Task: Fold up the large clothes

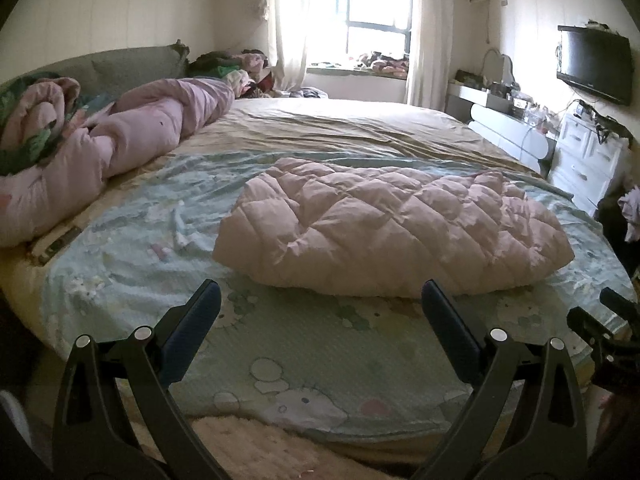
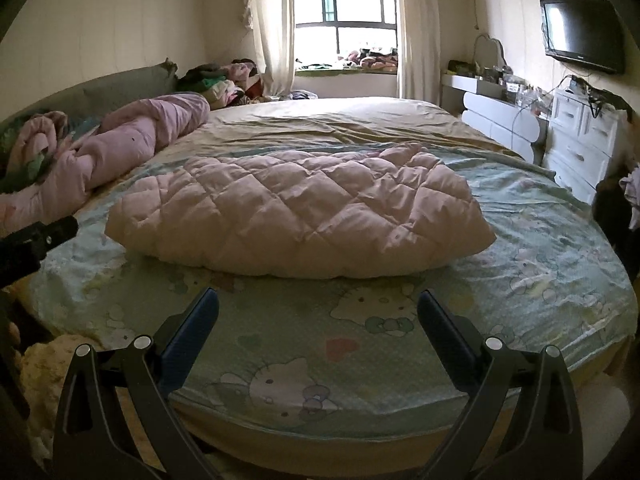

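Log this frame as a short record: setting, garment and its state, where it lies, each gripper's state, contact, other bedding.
setting: bedroom, round bed with cartoon-print sheet
garment: pink quilted coat, folded into a compact bundle
location: on the sheet, ahead of both grippers
left gripper: open, empty
right gripper: open, empty
contact: none, both short of the coat
other bedding: rolled lilac duvet at the bed's left side

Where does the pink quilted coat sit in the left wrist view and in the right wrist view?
Left wrist: pink quilted coat lies right of centre on the cartoon bedsheet.
Right wrist: the coat lies centre, slightly left.
Shared landmark: the wall TV, upper right in both.
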### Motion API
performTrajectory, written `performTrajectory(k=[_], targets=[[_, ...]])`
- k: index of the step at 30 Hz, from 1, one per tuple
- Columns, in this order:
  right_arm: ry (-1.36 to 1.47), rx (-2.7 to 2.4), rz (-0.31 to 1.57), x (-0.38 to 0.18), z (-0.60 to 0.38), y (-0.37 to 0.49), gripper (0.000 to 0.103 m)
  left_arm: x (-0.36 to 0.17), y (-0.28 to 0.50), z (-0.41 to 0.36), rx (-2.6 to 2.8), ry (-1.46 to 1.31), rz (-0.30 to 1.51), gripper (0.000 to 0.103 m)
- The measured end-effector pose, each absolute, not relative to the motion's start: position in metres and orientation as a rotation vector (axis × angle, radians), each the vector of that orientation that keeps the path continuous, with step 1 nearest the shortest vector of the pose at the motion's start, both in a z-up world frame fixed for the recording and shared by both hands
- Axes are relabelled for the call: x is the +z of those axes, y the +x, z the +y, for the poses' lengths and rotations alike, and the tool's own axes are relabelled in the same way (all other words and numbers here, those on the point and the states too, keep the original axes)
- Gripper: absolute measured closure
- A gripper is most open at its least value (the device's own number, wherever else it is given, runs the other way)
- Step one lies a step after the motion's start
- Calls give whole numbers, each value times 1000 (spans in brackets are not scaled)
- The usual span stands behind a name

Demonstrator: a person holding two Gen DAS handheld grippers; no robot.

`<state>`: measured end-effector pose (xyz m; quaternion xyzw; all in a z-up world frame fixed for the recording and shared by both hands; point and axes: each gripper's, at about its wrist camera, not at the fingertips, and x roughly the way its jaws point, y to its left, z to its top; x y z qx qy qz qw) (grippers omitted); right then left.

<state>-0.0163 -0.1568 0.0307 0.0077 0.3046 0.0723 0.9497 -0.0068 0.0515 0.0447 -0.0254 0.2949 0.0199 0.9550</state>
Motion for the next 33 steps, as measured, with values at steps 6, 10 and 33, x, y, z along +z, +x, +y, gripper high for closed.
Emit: performTrajectory(k=[6,10,33], targets=[[23,146,606,33,-158,-19,4,40,-7,49,41,-50,619,9],[26,149,599,35,-157,-19,4,39,-7,48,41,-50,621,9],[24,169,602,36,-152,-17,4,39,-7,49,43,-51,621,9]])
